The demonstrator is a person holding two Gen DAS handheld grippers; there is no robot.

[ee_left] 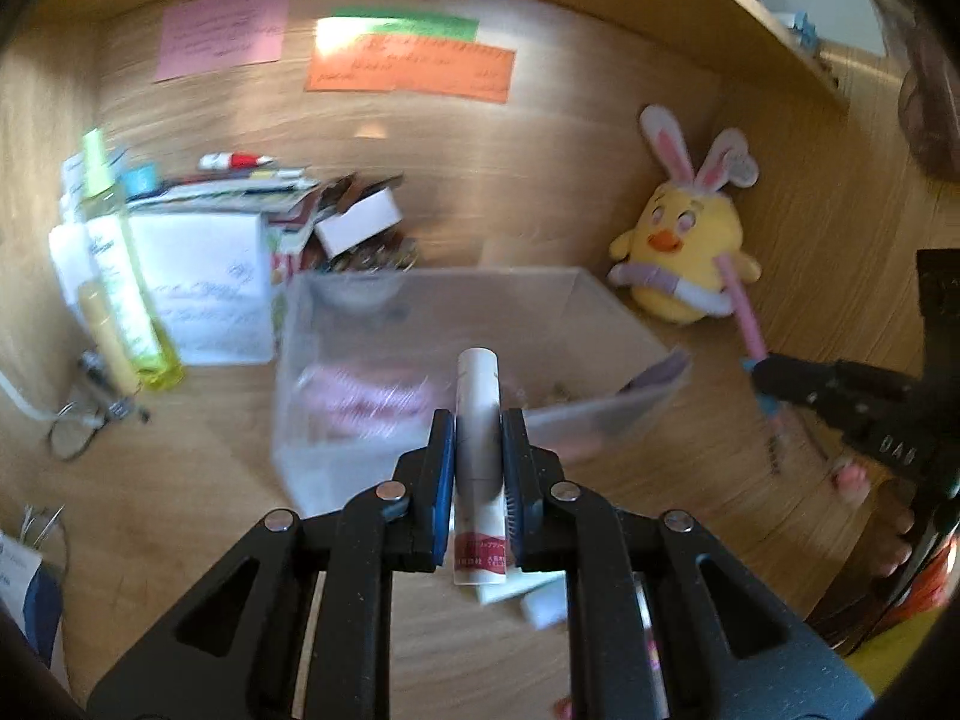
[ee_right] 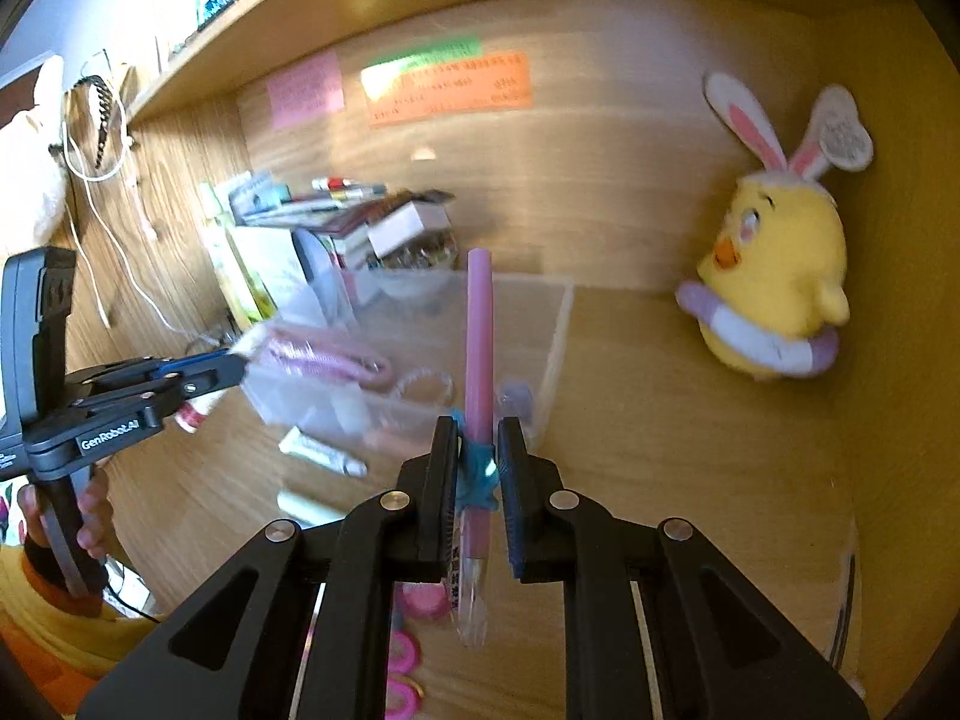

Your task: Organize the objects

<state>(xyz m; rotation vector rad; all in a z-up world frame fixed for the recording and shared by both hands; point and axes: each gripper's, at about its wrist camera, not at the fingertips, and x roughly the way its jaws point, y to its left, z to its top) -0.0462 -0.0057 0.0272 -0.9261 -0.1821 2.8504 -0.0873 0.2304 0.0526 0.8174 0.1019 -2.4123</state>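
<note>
My left gripper [ee_left: 478, 426] is shut on a white tube with a red label [ee_left: 477, 414], held upright above the desk in front of a clear plastic box [ee_left: 420, 300]. My right gripper [ee_right: 478, 438] is shut on a pink pen with a blue charm [ee_right: 480, 330], also lifted off the desk. The clear box [ee_right: 552, 348] holds a pink coiled item [ee_right: 327, 357] and small bits. In the left wrist view the right gripper [ee_left: 757, 373] shows at the right with the pink pen [ee_left: 744, 312]. In the right wrist view the left gripper [ee_right: 243, 366] shows at the left.
A yellow chick plush with bunny ears [ee_left: 684, 240] leans in the right corner. Bottles [ee_left: 123, 294], a white box and stacked papers [ee_left: 210, 276] crowd the back left. Another small tube [ee_right: 324, 450] and pink hair ties [ee_right: 399, 660] lie on the desk. A shelf [ee_left: 750, 6] hangs overhead.
</note>
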